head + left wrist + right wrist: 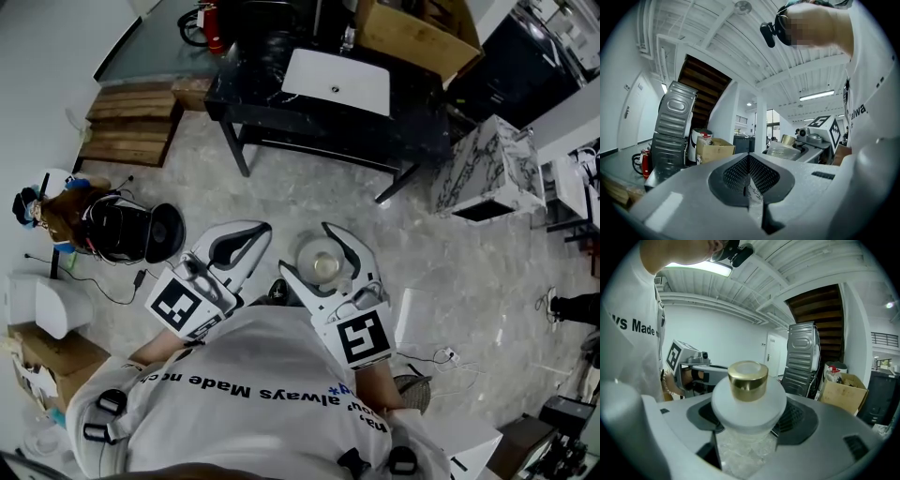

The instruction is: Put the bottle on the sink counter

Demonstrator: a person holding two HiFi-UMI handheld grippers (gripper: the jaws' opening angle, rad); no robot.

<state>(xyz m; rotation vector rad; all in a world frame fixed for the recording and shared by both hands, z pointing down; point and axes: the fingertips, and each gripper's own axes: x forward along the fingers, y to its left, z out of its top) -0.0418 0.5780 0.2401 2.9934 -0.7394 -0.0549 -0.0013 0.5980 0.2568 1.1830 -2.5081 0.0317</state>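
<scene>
My right gripper point(323, 264) is shut on a clear bottle point(748, 425) with a white shoulder and a gold cap point(748, 380); from above the bottle point(322, 263) shows as a pale round top between the jaws. My left gripper point(236, 246) is held beside it, shut with nothing between its jaws; in its own view the jaw pads point(748, 173) meet. Both grippers hang close to my chest, well short of the sink counter point(272, 89), a black table with a white basin point(337, 81), which stands farther ahead across the floor.
A cardboard box point(415, 34) sits at the counter's far right. A marble-patterned block point(490, 171) stands right of the counter. Wooden pallets point(131, 122) lie to the left, with a black round device point(127, 230) and cables nearer me. A grey ribbed appliance point(801, 357) stands upright.
</scene>
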